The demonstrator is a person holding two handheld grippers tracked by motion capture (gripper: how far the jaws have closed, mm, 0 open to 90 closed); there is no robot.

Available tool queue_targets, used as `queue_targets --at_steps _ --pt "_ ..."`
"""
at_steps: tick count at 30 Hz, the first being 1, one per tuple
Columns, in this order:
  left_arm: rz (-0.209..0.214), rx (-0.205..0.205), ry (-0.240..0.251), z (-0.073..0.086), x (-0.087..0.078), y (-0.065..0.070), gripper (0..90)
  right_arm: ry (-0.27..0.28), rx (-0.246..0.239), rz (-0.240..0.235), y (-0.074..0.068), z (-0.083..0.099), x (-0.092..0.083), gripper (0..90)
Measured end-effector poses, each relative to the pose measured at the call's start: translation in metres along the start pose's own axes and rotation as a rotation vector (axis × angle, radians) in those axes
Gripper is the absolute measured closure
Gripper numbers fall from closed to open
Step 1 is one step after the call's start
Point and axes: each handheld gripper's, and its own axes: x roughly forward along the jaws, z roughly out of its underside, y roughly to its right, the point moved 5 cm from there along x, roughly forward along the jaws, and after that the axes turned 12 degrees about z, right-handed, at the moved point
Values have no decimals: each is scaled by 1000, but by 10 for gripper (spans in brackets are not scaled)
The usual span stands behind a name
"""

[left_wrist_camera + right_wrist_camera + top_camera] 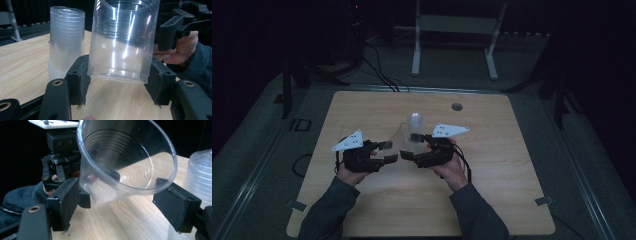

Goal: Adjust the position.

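A clear plastic cup (402,138) lies tilted on its side between my two hands, just above the wooden table (492,190). My left gripper (117,81) is shut on the cup's (123,40) narrow base, with both pads pressing its sides. The cup's (125,162) wide mouth faces my right gripper (120,206), whose jaws stand open on either side of the rim; its pads (176,208) sit close beside the rim without squeezing it. A stack of clear cups (66,40) stands upside down on the table just behind. In the high view the left gripper (389,152) and the right gripper (411,146) face each other.
A round hole (456,106) is set in the table near its far edge. A white metal frame (455,30) and cables (377,70) stand on the dark floor beyond. The stack of cups (200,177) is close to the right jaw.
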Motion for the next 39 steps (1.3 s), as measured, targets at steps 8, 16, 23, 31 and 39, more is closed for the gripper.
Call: queue_targets --at_steps 8,16,23,31,39 --pt "16 5 12 -1 1 2 413 24 41 -43 -2 -4 3 211" --pt "29 5 16 -1 2 3 413 47 53 -51 -5 -6 7 242" --pt "34 4 17 -1 3 3 412 65 65 -63 -5 -8 7 276" --pt "35 8 10 -1 2 3 411 67 58 -59 -6 -8 7 307" --pt "18 5 -15 -1 2 3 363 66 48 -50 -6 -8 6 317"
